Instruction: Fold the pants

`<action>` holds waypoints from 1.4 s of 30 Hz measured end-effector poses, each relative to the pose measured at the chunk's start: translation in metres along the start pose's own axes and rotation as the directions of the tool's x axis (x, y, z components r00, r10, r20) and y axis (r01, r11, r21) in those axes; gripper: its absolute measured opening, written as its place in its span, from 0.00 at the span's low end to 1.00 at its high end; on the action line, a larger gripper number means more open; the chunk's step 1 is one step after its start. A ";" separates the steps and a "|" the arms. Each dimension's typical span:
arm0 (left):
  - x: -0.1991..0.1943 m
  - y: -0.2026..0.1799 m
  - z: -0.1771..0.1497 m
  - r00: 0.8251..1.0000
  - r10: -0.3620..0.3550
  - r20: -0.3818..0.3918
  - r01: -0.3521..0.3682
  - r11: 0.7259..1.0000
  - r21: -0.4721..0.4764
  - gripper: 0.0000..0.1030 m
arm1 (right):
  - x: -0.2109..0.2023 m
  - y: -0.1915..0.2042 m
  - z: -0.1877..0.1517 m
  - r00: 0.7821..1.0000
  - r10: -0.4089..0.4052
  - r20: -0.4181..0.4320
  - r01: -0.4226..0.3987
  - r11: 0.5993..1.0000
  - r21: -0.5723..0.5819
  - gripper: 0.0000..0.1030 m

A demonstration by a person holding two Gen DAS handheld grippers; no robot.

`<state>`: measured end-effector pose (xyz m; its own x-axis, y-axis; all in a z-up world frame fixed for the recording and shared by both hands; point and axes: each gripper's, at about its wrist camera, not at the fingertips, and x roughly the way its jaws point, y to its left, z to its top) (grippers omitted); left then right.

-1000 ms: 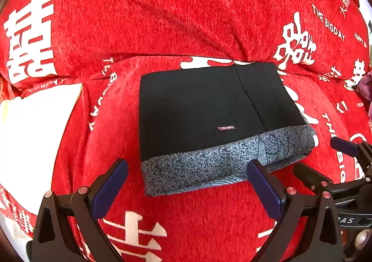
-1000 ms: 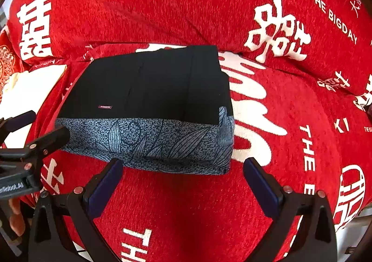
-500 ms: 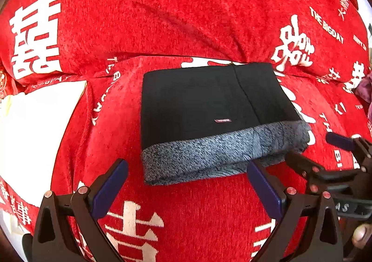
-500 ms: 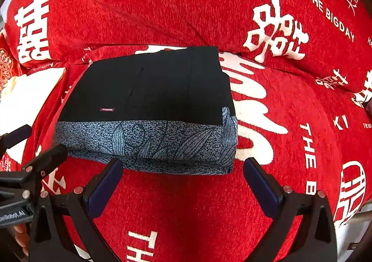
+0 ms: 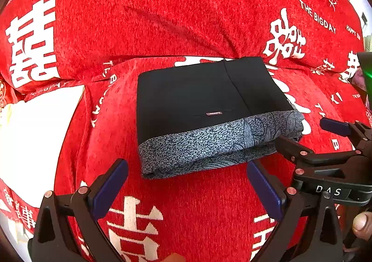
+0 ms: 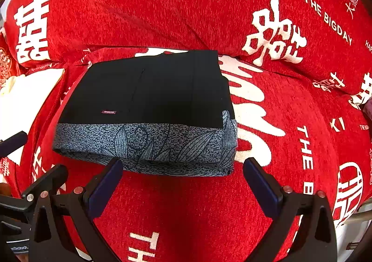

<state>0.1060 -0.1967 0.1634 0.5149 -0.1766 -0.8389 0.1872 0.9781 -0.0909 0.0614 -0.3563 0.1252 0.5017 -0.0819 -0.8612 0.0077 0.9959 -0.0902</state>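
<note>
The pants (image 5: 202, 108) lie folded into a compact black rectangle with a grey leaf-patterned band along the near edge, on the red sofa seat; they also show in the right wrist view (image 6: 151, 103). My left gripper (image 5: 186, 189) is open and empty, just short of the fold's near edge. My right gripper (image 6: 183, 183) is open and empty, also just in front of the grey band. In the left wrist view the right gripper (image 5: 325, 141) sits at the fold's right corner, not touching it as far as I can tell.
The red sofa cover with white characters (image 5: 186, 17) rises as a backrest behind the pants. A white cushion or cloth (image 5: 34, 136) lies to the left, also seen in the right wrist view (image 6: 28, 99). A dark object (image 5: 365, 75) stands at the far right.
Both grippers have stayed open. The pants sit slightly larger and lower in both views, so both grippers have edged a little closer. The fold itself has not moved.
</note>
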 end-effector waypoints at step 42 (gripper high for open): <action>0.006 0.008 -0.005 1.000 -0.004 -0.018 0.003 1.000 -0.005 0.99 | 0.006 0.007 -0.005 1.000 -0.011 -0.022 0.011 1.000 0.006 1.00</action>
<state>0.1066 -0.1897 0.1548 0.4987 -0.1780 -0.8483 0.1846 0.9780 -0.0966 0.0602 -0.3501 0.1168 0.4826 -0.0936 -0.8708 0.0188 0.9951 -0.0966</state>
